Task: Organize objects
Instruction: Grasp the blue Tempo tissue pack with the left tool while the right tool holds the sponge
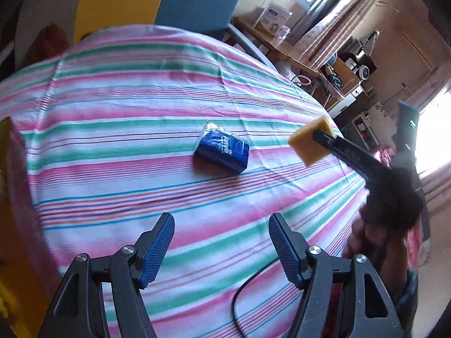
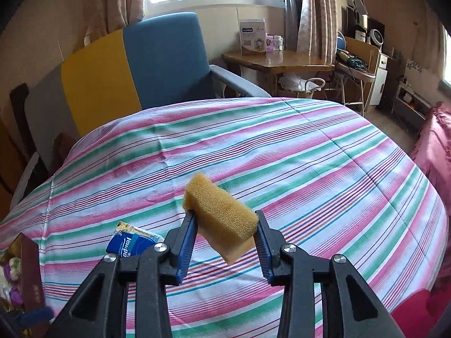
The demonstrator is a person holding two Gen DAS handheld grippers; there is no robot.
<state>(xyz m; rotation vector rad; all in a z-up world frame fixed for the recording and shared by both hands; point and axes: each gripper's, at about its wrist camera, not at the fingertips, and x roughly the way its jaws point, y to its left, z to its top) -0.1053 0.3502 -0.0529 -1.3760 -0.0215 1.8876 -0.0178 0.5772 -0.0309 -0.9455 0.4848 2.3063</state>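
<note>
- The right gripper (image 2: 227, 232) is clamping a yellow sponge (image 2: 222, 214) between its blue pads, and is holding it in the air above the striped tablecloth (image 2: 310, 169).
- The sponge is sitting tilted in the grip, one end sticking up past the fingertips and the other hanging below them.
- From the left wrist view, the same sponge (image 1: 311, 143) is showing at the end of the right gripper's black fingers (image 1: 338, 148), off to the right of a blue tissue pack (image 1: 222, 148).
- The left gripper (image 1: 221, 239) is hanging over the cloth with its jaws standing wide apart and nothing between them; the tissue pack is lying on the cloth well ahead of its tips.
- In the right wrist view the tissue pack (image 2: 132, 242) is lying flat on the cloth, just left of the gripper's left finger and partly hidden by it.
- A brown box (image 2: 29, 276) is standing at the left edge of the table.
- A blue chair (image 2: 166, 56) is standing beyond the table's far edge.
</note>
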